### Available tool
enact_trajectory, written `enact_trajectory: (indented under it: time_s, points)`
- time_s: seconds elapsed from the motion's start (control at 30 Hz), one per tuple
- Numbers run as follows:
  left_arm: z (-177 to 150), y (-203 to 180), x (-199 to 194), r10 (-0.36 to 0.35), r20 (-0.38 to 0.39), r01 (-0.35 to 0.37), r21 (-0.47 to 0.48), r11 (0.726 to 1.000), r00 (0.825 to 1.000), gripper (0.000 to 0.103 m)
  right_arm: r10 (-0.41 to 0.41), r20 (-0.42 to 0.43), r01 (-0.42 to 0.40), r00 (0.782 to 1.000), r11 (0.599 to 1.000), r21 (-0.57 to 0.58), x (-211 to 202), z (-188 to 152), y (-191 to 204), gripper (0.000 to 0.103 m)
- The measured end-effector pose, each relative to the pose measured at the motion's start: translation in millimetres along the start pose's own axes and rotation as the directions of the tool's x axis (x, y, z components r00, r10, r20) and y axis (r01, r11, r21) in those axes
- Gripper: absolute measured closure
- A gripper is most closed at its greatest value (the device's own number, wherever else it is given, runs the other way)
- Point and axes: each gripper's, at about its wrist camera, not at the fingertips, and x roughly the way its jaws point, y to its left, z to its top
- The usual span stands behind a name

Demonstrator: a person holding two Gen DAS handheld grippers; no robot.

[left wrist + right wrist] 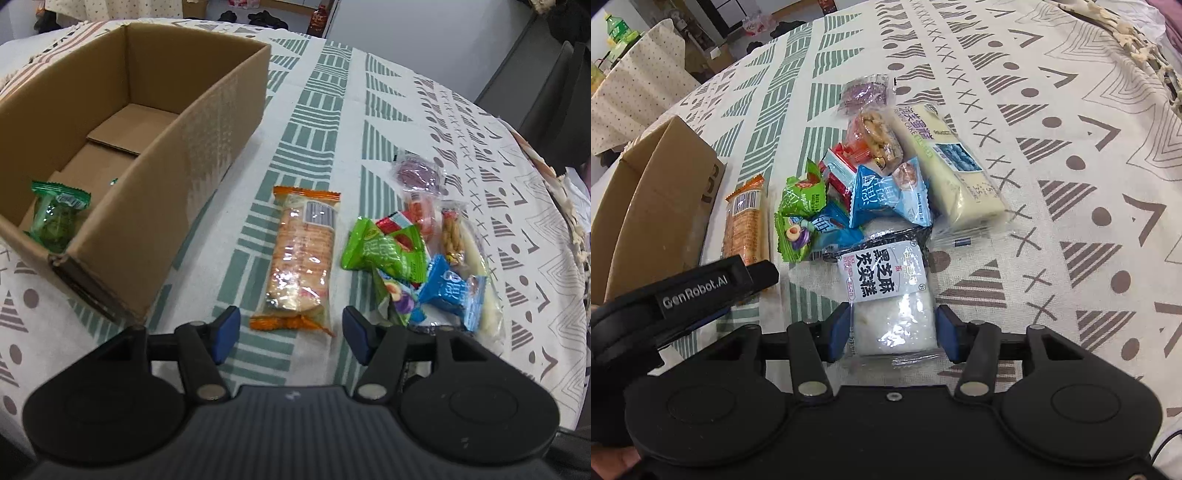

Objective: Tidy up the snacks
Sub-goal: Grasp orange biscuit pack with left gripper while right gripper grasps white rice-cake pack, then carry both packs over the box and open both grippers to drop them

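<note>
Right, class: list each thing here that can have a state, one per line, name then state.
cardboard box: open, one green packet inside
orange cracker pack: sealed, flat on cloth
left gripper: open around its end
white cake packet: sealed, between pads
right gripper: open

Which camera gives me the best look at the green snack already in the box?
Left wrist view: the green snack sits in the cardboard box's near corner, unobstructed. The right wrist view shows only the box's outer wall, so its inside is hidden.

left hand-held gripper (291, 334) low, jaws spread wide, right hand-held gripper (892, 332) jaws parted
</note>
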Motion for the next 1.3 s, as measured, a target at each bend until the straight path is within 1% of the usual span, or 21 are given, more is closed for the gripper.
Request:
enact_trajectory:
  time_s: [0.1, 0.13, 0.17, 0.27, 0.33, 0.37, 0.4, 0.43, 0.47, 0.5, 0.53, 0.57, 0.67, 0.8, 0.97, 1.17, 1.3]
  points:
    - [1.5, -0.3, -1.0, -0.008, 0.024, 0.008, -0.011, 1.000, 1.000, 0.034, 0.003, -0.002, -0.003, 1.000, 1.000, -0.003, -0.2, 1.5, 1.5, 0.049]
    - [3.0, 0.7, -1.4, -0.007, 0.038, 0.007, -0.018, 1.000, 0.999, 0.033, 0.000, 0.002, 0.000, 1.000, 1.000, -0.009, -0.5, 1.5, 2.6, 0.045]
    - [4.3, 0.6, -2.0, -0.001, 0.052, 0.002, -0.025, 1.000, 0.999, 0.032, -0.008, 0.006, 0.008, 1.000, 1.000, -0.017, -1.2, 0.8, 3.6, 0.043]
    - [8.2, 4.1, 0.9, 0.008, 0.061, -0.004, -0.072, 0.997, 0.998, 0.028, -0.004, 0.001, 0.004, 1.000, 1.000, -0.018, -0.1, 0.0, 2.6, 0.043]
    - [9.3, 1.5, 7.0, 0.019, 0.057, -0.016, -0.057, 0.998, 0.998, 0.028, -0.001, 0.004, 0.001, 1.000, 1.000, -0.017, -0.3, 0.0, 2.0, 0.043]
    - [9.6, 0.3, 9.8, 0.023, 0.053, -0.021, -0.039, 0.999, 0.998, 0.028, 0.002, 0.004, -0.002, 1.000, 1.000, -0.017, -0.2, -0.1, 2.1, 0.045]
    - [9.7, 0.0, 11.6, 0.031, 0.050, -0.030, -0.027, 0.999, 0.998, 0.032, 0.003, 0.004, -0.003, 1.000, 1.000, -0.018, -0.3, -0.6, 2.3, 0.048]
    - [9.2, 0.0, 11.9, 0.044, 0.050, -0.043, -0.023, 0.999, 0.998, 0.038, -0.002, 0.005, 0.002, 1.000, 1.000, -0.024, -0.5, -1.4, 3.0, 0.054]
    - [8.6, 0.7, 11.0, 0.052, 0.052, -0.051, -0.026, 0.998, 0.997, 0.043, -0.002, 0.011, 0.002, 1.000, 1.000, -0.030, -0.8, -2.0, 3.7, 0.055]
    - [8.0, 1.7, 10.1, 0.052, 0.051, -0.050, -0.030, 0.998, 0.997, 0.057, 0.002, 0.013, -0.001, 1.000, 1.000, -0.029, -1.5, -2.2, 3.8, 0.055]
    - [7.4, 2.3, 9.5, 0.050, 0.044, -0.049, -0.032, 0.998, 0.998, 0.066, 0.007, 0.014, -0.007, 1.000, 1.000, -0.023, -2.1, -1.6, 3.0, 0.055]
    - [7.3, 2.5, 8.1, 0.047, 0.038, -0.045, -0.033, 0.998, 0.998, 0.069, 0.012, 0.017, -0.011, 1.000, 1.000, -0.015, -3.5, -1.1, 2.4, 0.056]
    - [5.0, 3.5, 1.5, 0.018, 0.030, -0.017, -0.038, 0.999, 0.999, 0.070, 0.037, 0.036, -0.037, 0.999, 0.999, 0.000, -10.1, 0.0, 0.9, 0.056]
    - [-0.5, 1.9, -13.8, -0.019, 0.034, 0.020, -0.032, 0.999, 0.999, 0.070, 0.063, 0.041, -0.064, 0.997, 0.998, 0.020, -14.5, -0.1, -1.1, 0.056]
    - [-3.1, -1.6, -34.8, -0.072, 0.048, 0.073, -0.020, 0.997, 0.996, 0.070, 0.105, 0.084, -0.109, 0.991, 0.993, 0.042, -27.7, -0.3, -1.1, 0.057]
    - [3.2, -1.0, -60.0, -0.097, 0.084, 0.099, -0.016, 0.995, 0.992, 0.070, 0.183, 0.147, -0.193, 0.972, 0.979, 0.059, -44.0, 0.9, -1.6, 0.057]
    - [11.5, 0.6, -78.1, -0.107, 0.126, 0.109, -0.006, 0.994, 0.986, 0.070, 0.235, 0.195, -0.248, 0.952, 0.968, 0.046, -53.0, 4.7, 2.9, 0.057]
